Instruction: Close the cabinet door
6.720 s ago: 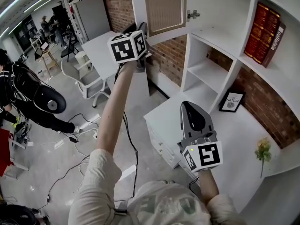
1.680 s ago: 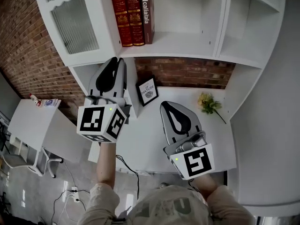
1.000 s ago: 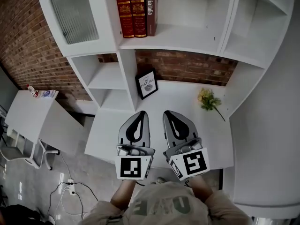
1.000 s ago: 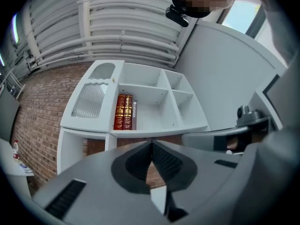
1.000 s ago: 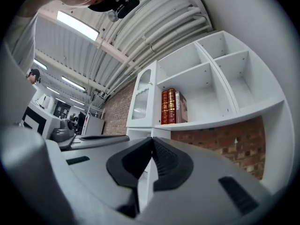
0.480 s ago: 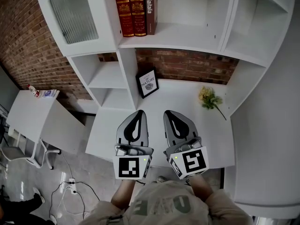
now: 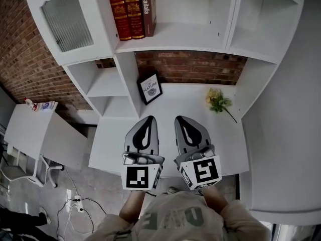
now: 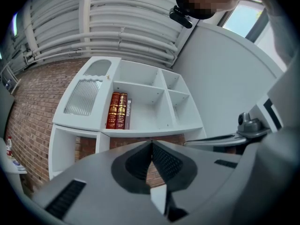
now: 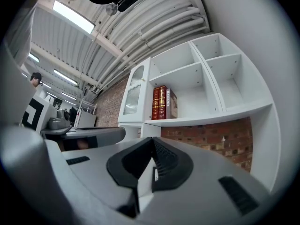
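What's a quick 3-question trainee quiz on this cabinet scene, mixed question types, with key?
1. Short answer: is the ribbed-glass cabinet door open or shut?
2. Multiple choice: in the head view, what lies on the white desk to the right of the framed picture? A) a mug B) a yellow flower sprig C) a stapler
3. True or false: the left gripper and the right gripper both have their jaws together with nothing between them.
Key: 1 shut; 2 B; 3 true.
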Tool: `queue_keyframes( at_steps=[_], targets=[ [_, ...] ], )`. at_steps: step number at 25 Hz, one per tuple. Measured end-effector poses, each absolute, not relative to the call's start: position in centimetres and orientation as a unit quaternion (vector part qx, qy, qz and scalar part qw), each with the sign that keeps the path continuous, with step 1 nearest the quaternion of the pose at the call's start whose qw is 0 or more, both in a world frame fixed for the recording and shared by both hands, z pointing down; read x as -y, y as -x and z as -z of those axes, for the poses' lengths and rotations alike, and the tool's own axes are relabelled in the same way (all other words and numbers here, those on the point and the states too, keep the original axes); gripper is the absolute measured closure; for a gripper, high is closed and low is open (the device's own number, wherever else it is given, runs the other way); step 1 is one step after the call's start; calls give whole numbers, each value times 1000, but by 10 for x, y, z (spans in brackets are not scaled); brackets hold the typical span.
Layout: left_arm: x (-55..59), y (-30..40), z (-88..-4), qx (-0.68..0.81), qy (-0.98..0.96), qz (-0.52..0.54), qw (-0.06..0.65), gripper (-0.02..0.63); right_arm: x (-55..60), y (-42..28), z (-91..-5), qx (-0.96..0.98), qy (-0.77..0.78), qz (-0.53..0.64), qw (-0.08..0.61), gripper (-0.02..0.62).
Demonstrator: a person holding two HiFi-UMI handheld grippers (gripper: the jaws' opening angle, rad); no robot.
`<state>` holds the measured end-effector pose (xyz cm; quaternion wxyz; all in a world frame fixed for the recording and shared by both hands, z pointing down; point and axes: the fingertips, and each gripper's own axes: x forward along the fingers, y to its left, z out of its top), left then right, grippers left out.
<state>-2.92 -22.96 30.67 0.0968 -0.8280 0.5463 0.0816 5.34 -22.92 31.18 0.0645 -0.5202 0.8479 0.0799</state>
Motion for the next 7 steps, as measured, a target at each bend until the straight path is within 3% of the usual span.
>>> queue_keyframes(
  at_steps=[7],
  targets=[
    [233,4,-302,-520,844,-91,98,592,229,-75,-308,-833,543,-88,62,578]
  ],
)
